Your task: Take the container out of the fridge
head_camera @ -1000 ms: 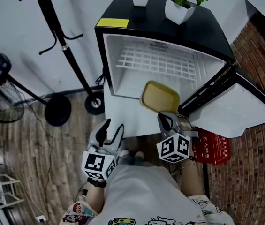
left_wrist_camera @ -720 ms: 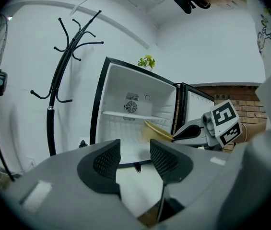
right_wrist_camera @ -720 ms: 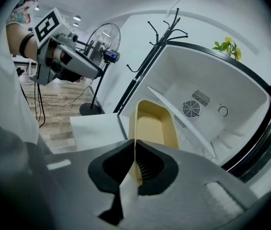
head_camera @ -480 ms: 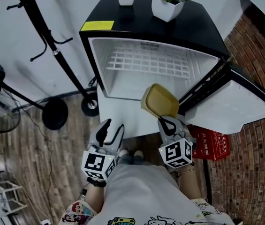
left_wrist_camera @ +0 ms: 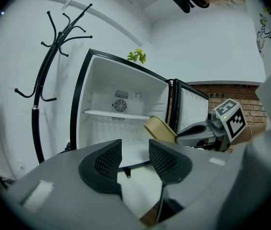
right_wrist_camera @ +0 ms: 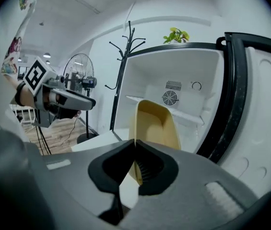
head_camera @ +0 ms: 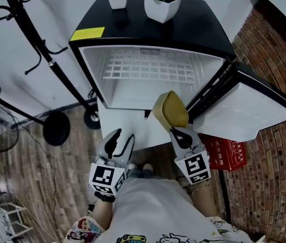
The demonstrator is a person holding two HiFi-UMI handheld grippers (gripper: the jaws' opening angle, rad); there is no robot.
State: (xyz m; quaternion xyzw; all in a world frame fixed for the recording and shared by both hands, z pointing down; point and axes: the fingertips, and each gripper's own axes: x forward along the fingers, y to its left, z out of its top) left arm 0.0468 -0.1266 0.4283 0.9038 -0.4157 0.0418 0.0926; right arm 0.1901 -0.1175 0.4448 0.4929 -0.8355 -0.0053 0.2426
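Observation:
A yellow container (head_camera: 170, 110) hangs tilted in front of the open black fridge (head_camera: 148, 72), clear of its white floor. My right gripper (head_camera: 179, 134) is shut on the container's (right_wrist_camera: 153, 126) near rim, the thin wall pinched between its pads. My left gripper (head_camera: 116, 142) hovers low in front of the fridge, to the left of the container (left_wrist_camera: 159, 130). Its jaws (left_wrist_camera: 134, 158) are closing and nothing is between them.
The fridge door (head_camera: 244, 108) stands swung open on the right. A wire shelf (head_camera: 148, 67) sits inside the fridge. Two potted plants (head_camera: 162, 1) stand on top. A coat stand (head_camera: 36, 44) rises at left, a red box (head_camera: 229, 153) lies on the floor at right.
My right gripper has lifted the container off the fridge floor and drawn it outward, tilting it up. The left gripper has stayed put, its jaws narrowing slightly.

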